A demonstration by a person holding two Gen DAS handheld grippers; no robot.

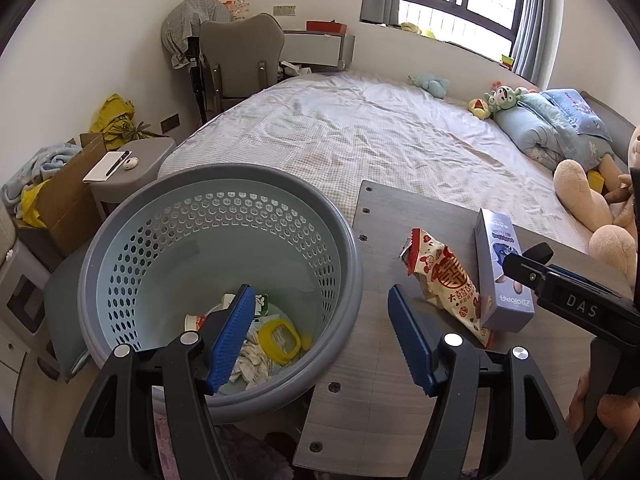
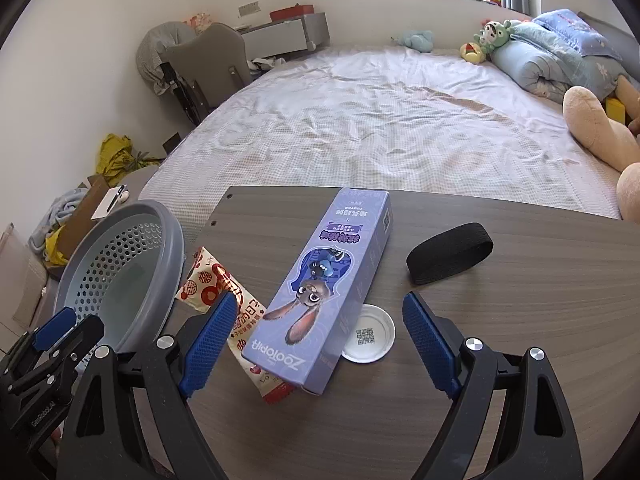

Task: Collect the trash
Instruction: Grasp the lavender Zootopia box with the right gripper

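Note:
A grey-rimmed, pale blue perforated trash basket (image 1: 100,256) stands left of the wooden table (image 1: 376,360) and holds crumpled paper (image 1: 252,364) and a yellow lid (image 1: 280,338). My left gripper (image 1: 324,340) is open and empty over the basket's right rim. On the table lie a red-and-white snack wrapper (image 1: 444,280) and a purple Zootopia box (image 2: 320,300). My right gripper (image 2: 316,344) is open, its jaws either side of the box's near end. The box lies partly over the wrapper (image 2: 208,288) and a white round lid (image 2: 372,334).
A black elastic band (image 2: 448,252) lies on the table at the right. A bed (image 2: 360,120) with plush toys and a blue quilt lies behind the table. A grey nightstand (image 1: 132,172), a cardboard box and a chair stand at the left.

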